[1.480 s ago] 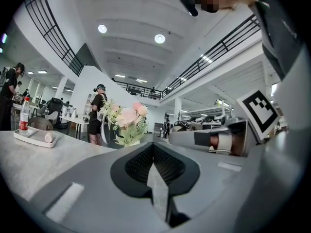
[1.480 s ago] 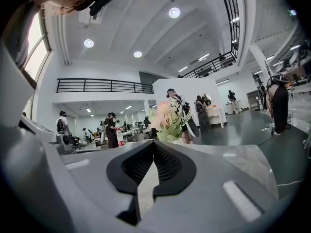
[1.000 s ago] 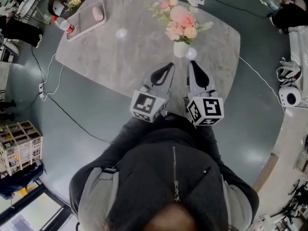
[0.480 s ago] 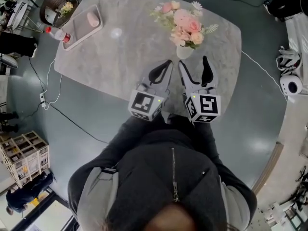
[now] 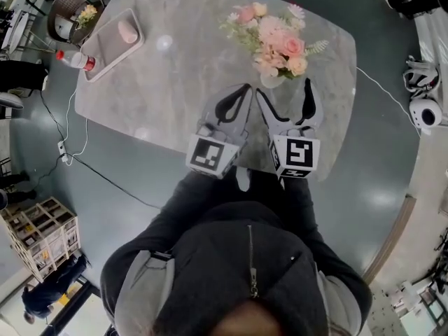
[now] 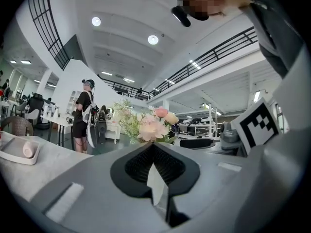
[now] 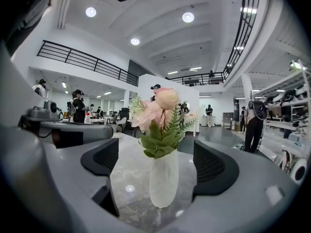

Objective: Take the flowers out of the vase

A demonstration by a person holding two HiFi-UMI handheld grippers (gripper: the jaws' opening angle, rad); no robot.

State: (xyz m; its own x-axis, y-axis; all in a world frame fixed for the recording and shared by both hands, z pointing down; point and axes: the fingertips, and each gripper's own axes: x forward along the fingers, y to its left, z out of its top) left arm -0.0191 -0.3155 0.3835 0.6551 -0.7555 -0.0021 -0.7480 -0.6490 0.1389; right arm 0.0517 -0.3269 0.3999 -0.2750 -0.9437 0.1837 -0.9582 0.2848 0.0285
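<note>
Grey marbled worktop [image 5: 161, 82] in a big open hall, and the white vase [image 7: 164, 178] stands on it toward the far right. Pink flowers [image 7: 155, 113] and green sprigs sit upright in its neck. Right gripper [image 5: 283, 89] is up at the vase, its fingers spread wide, having just been opening. The vase stands in the gap between them and touches neither pad. Left gripper [image 5: 245, 91] hangs just beside it on the left, fingers closed together on nothing. At the far left corner lies a tray [image 5: 105, 44] with a red-capped bottle [image 5: 73, 59] beside it, well apart from the vase.
</note>
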